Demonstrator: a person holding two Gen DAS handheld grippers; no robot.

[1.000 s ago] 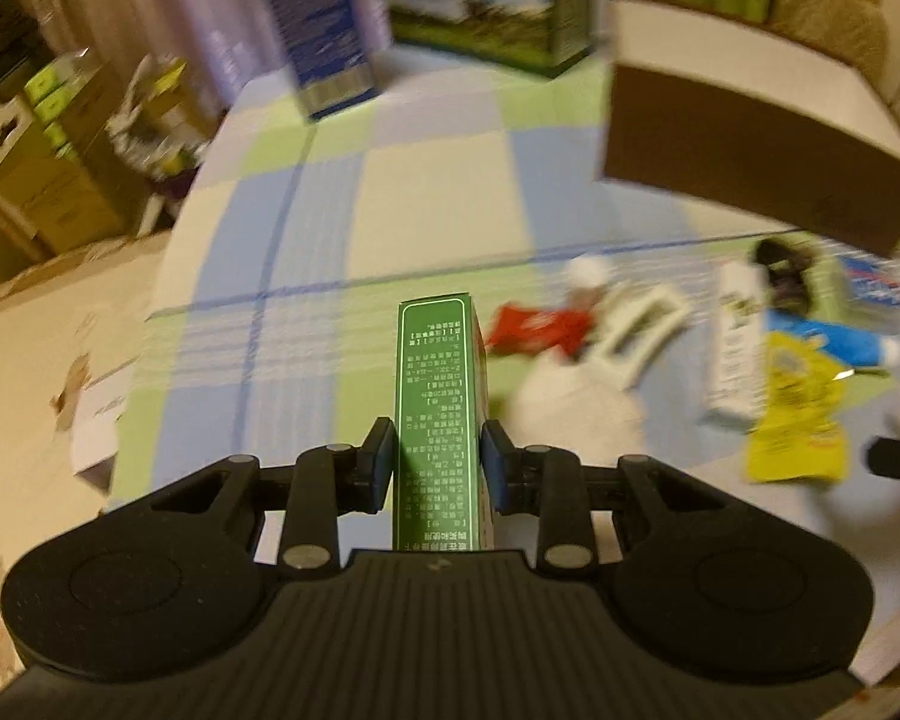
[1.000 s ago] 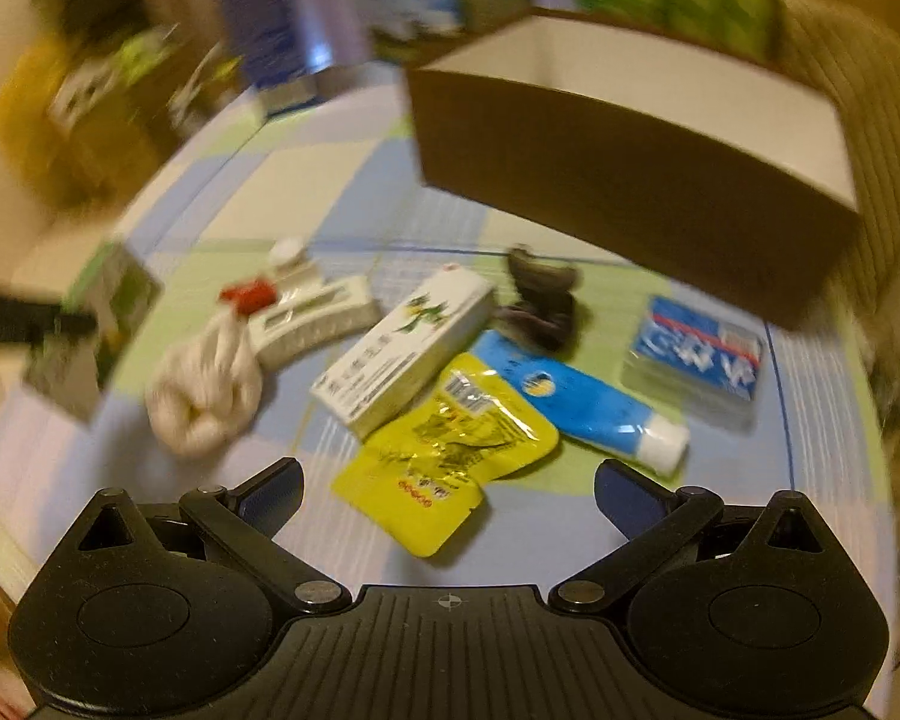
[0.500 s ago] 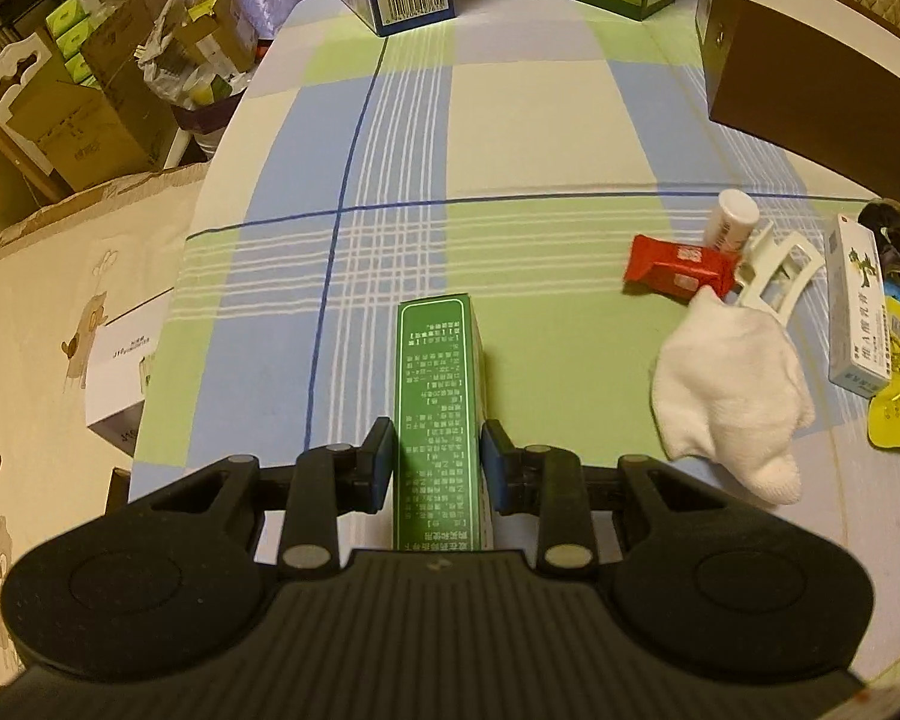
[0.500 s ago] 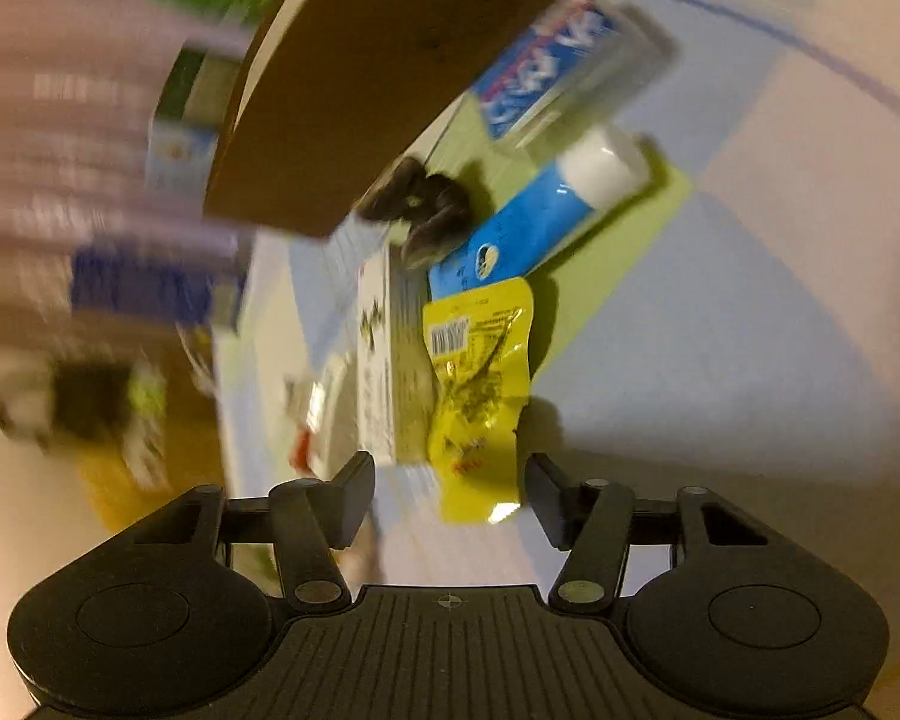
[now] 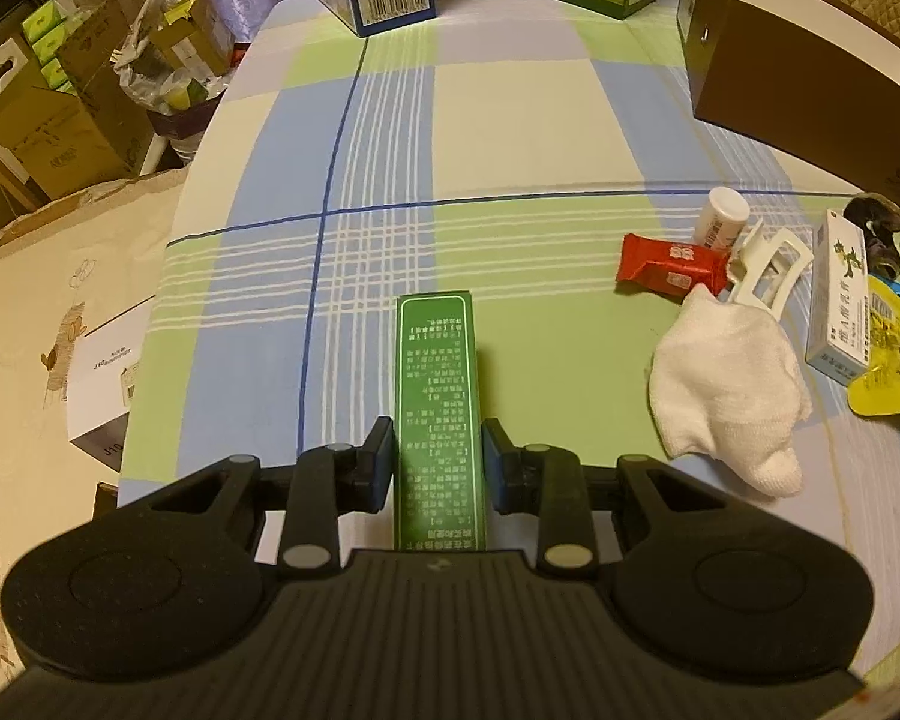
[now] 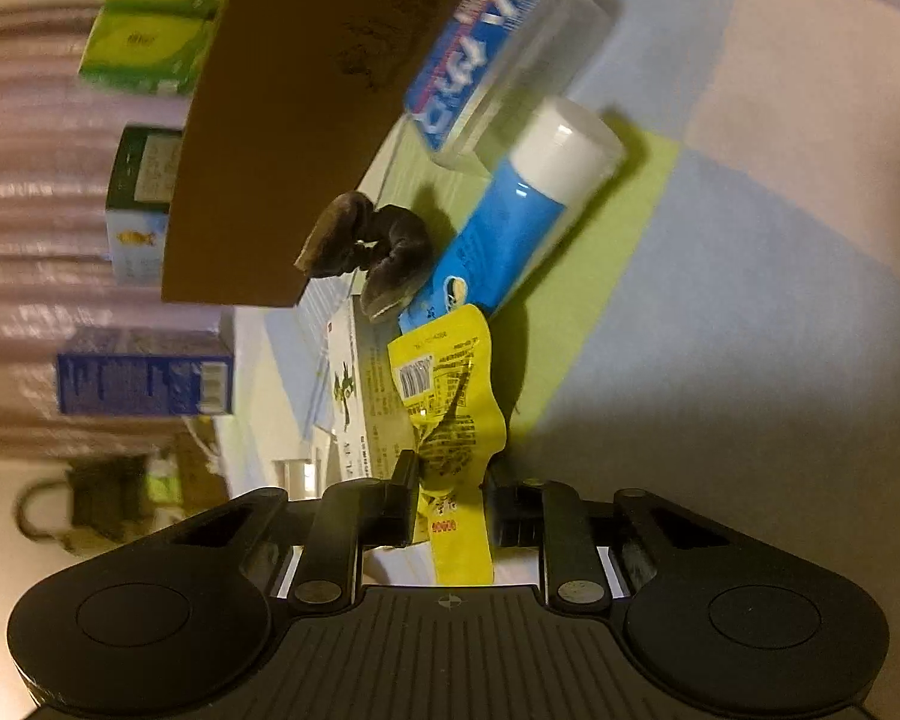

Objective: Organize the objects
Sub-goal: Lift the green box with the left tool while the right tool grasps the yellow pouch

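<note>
A tall green box (image 5: 435, 360) is clamped between the fingers of my left gripper (image 5: 438, 450), held low over the checked tablecloth (image 5: 510, 138). My right gripper (image 6: 450, 480) is rolled onto its side, fingers closed in on the near end of a yellow packet (image 6: 450, 396). The yellow packet (image 5: 888, 372) also shows at the right edge of the left wrist view. Beside it lie a blue tube (image 6: 510, 228), a white medicine box (image 6: 354, 396) and a dark hair clip (image 6: 378, 246). A brown open box (image 5: 810, 72) stands behind them.
A white cloth (image 5: 726, 384), a red packet (image 5: 669, 261), a small white bottle (image 5: 720, 219) and a white clip (image 5: 768, 270) lie right of the green box. A blue tissue pack (image 6: 480, 60) sits by the brown box. Cartons stand at the table's far edge.
The right gripper has rolled sideways, dropped to the yellow packet and closed its fingers around it. The left gripper has moved left and steadied, still holding the green box.
</note>
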